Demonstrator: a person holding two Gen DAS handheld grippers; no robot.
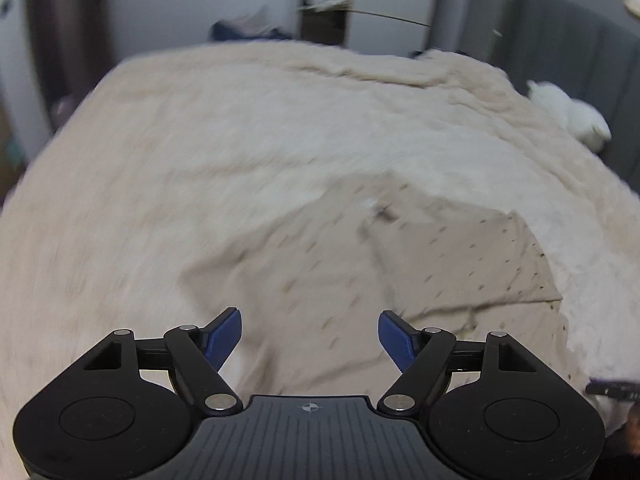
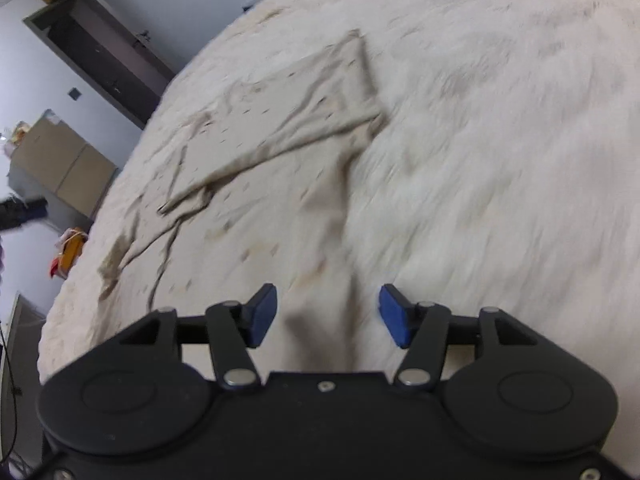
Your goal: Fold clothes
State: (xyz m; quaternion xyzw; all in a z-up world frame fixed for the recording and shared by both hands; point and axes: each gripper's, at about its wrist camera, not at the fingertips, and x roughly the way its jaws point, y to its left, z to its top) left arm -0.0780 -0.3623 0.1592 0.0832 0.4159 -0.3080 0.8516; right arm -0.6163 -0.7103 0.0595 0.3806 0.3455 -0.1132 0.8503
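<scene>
A beige garment with small dark marks (image 1: 420, 264) lies spread on a cream fluffy bed cover (image 1: 200, 152). In the left wrist view my left gripper (image 1: 310, 338) hangs above its near part, blue pads apart, nothing between them. In the right wrist view the same garment (image 2: 280, 152) lies partly folded, one flap laid over the rest. My right gripper (image 2: 328, 314) is open just over the garment's near edge, where a raised crease of cloth sits below the gap, not pinched. Both views are motion-blurred.
The bed cover (image 2: 500, 140) fills most of both views. A white soft item (image 1: 568, 116) lies at the bed's far right by a grey headboard (image 1: 580, 52). A cardboard box (image 2: 60, 164), a dark shelf (image 2: 104, 56) and an orange object (image 2: 70, 252) stand left of the bed.
</scene>
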